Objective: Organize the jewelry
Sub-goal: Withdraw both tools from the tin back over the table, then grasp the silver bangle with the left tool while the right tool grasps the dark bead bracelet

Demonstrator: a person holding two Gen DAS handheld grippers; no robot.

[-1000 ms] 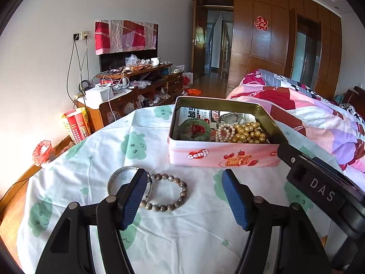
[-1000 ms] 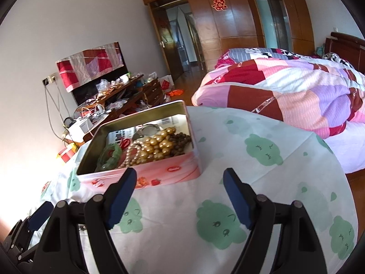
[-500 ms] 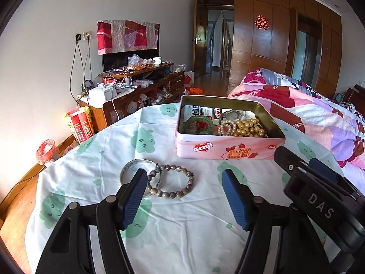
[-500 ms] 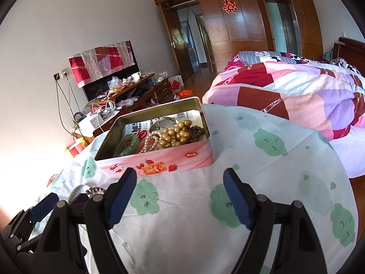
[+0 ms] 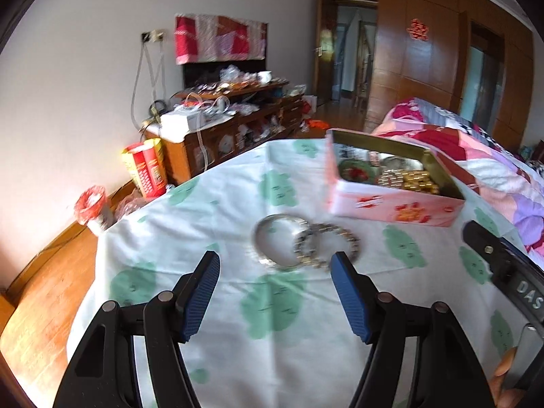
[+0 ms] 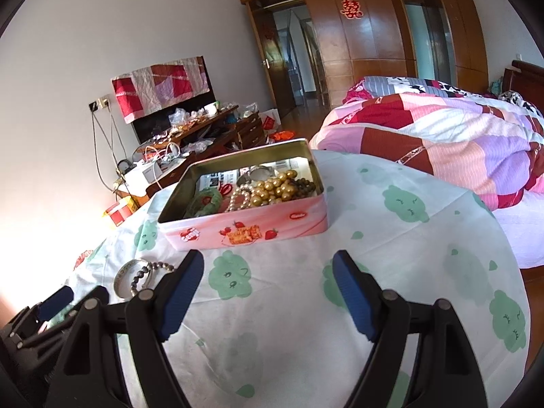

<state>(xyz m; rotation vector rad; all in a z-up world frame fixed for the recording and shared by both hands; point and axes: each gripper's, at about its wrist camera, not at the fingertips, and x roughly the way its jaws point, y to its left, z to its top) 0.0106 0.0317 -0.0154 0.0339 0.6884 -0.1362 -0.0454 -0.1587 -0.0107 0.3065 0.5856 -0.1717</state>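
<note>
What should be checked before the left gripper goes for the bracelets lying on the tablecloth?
1. Left gripper open and empty: ok.
2. Right gripper open and empty, nothing between its fingers: ok.
3. Beaded bracelet and silver bangle on the tablecloth, ahead of the left gripper: ok.
4. The two pieces separate for a single pick: not ok, they overlap.
5. Tin open, no lid in the way: ok.
6. Free space in the tin for more pieces: cannot tell; beads and other jewelry already cover much of the bottom.
</note>
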